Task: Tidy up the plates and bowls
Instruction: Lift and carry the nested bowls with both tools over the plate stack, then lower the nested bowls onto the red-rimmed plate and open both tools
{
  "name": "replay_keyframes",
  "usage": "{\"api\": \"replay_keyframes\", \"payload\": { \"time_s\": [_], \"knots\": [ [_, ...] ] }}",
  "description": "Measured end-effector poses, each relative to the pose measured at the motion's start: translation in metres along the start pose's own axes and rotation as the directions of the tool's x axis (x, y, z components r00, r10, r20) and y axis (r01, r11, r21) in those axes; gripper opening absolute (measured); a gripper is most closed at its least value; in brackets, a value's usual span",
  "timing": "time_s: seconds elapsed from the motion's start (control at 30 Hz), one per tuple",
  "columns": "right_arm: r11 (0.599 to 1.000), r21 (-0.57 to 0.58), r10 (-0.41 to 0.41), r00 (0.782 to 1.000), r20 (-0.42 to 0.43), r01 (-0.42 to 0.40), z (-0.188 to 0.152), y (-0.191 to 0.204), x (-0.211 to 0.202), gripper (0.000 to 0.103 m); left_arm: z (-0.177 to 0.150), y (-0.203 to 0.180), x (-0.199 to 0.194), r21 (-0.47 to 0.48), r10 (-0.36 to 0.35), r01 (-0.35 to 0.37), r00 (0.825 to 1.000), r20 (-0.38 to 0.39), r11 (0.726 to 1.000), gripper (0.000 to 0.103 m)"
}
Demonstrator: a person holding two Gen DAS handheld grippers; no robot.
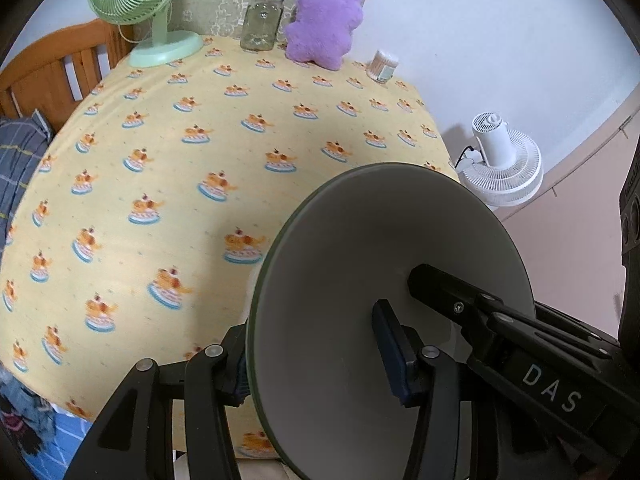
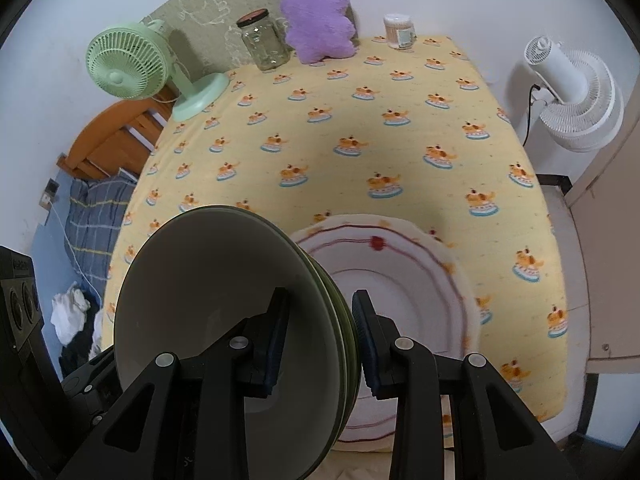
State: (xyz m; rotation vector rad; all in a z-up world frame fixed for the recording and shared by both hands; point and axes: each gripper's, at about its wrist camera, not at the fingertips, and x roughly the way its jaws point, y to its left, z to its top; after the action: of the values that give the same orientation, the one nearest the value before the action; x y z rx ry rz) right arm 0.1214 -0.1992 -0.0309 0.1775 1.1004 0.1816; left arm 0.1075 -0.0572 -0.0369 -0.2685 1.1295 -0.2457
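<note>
left gripper: clamped on the rim of the green bowls, stack tipped on edge above the yellow tablecloth
right gripper: pinching that same stack from the opposite rim
white plate: flat on the cloth, right beside the stack
</note>
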Motion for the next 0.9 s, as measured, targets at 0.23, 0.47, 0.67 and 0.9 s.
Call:
{"api": "replay_keyframes", "payload": {
  "time_s": [0.23,0.47,0.67,0.9],
  "knots": [
    [1.000,-0.021,-0.016,0.999,-0.035,0.016,0.000,-0.025,0.008,0.037,-0.008,-0.013,0.021,-0.047,-0.011,0.010,1.000,-0.024,0.999,0.051],
    [0.999,-0.036,-0.028,0.996,-0.079,0.025,0.002,-0.036,0.020,0.037,-0.010,-0.014,0.037,-0.079,-0.016,0.012,0.998,-0.059,0.997,0.051],
    [0.999,-0.028,-0.030,0.996,-0.086,0.027,0.006,-0.041,0.027,0.037,-0.004,-0.017,0.042,-0.060,-0.004,0.000,0.998,-0.057,0.998,0.051],
    [1.000,-0.008,-0.027,0.997,-0.073,0.026,0.011,-0.047,0.030,0.037,0.000,-0.022,0.045,-0.033,0.013,-0.015,0.999,-0.049,0.999,0.051]
  ]
}}
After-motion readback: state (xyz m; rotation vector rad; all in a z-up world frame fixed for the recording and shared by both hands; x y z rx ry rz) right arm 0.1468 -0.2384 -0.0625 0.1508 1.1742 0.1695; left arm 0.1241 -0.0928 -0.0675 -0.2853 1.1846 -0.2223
